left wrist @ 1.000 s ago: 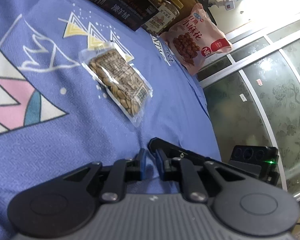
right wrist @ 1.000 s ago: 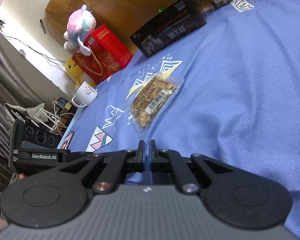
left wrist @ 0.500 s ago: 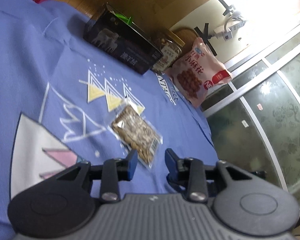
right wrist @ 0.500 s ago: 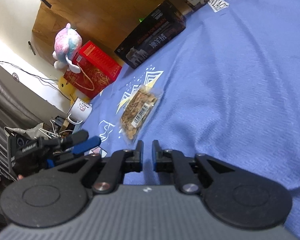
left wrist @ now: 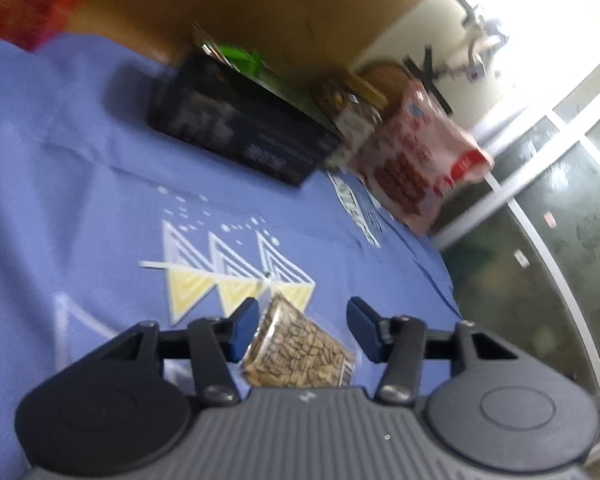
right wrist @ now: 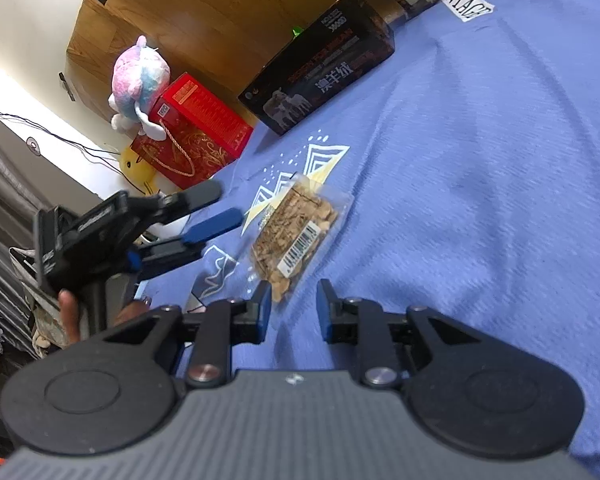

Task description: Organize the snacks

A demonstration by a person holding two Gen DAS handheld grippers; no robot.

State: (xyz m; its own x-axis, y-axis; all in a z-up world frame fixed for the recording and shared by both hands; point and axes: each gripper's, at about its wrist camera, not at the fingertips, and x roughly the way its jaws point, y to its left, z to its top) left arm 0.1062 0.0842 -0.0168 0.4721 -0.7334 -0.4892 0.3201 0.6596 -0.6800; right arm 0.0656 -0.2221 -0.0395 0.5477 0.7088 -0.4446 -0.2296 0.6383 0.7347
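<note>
Seed packet (right wrist: 296, 234): clear, barcoded, flat on blue printed cloth (right wrist: 480, 184). Left gripper (left wrist: 303, 330): jaws wide apart, packet between them. Right gripper (right wrist: 290, 308): jaws apart, packet at its 12 o'clock. Black box (right wrist: 324, 68): 12 o'clock, well apart.

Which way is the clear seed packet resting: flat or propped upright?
Flat. The clear seed packet lies on the blue cloth, barcode label facing up, between both open grippers, untouched.

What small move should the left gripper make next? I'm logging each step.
Probably ease the left gripper forward and down, then close: its jaws are open, and the seed packet lies flat on the blue cloth between its fingertips, not yet pinched.
</note>
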